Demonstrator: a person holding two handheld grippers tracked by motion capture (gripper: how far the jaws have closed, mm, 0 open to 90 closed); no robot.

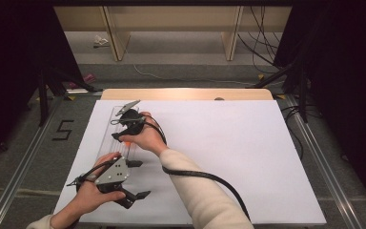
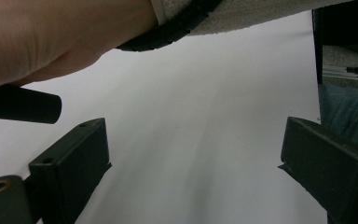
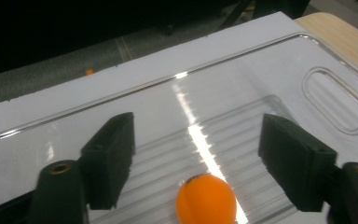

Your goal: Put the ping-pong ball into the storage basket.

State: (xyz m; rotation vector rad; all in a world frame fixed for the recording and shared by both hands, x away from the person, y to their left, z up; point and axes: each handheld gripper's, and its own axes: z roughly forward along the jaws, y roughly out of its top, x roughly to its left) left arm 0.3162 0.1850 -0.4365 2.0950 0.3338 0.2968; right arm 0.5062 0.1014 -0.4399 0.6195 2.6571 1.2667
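— White sheet (image 1: 228, 152) covers the worktop (image 1: 186, 93), with grey floor and wooden shelf legs beyond. What lies on it?

— One clear tray (image 1: 108, 134), long and narrow, at the left side, running from near to far. In the right gripper view its ribbed floor and an oval handle cutout at the far end show.

— And the ball?

— An orange ball (image 3: 206, 201) sits on the tray's ribs, near the middle of its length. In the high view a bit of orange (image 1: 127, 142) shows just under the right hand (image 1: 145, 138).

— Where is the right hand-held gripper (image 3: 205, 154)?

— Over the tray, arm reaching across to the left. Its jaws are spread wide, one to each side of the ball, and touch nothing.

— The left hand-held gripper (image 1: 138, 179)?

— Near the front edge, left, just at the tray's near end, pointing right. Jaws spread too, only bare sheet between them. The right forearm's sleeve (image 2: 242, 14) and cable (image 2: 168, 30) cross above it in its own view.
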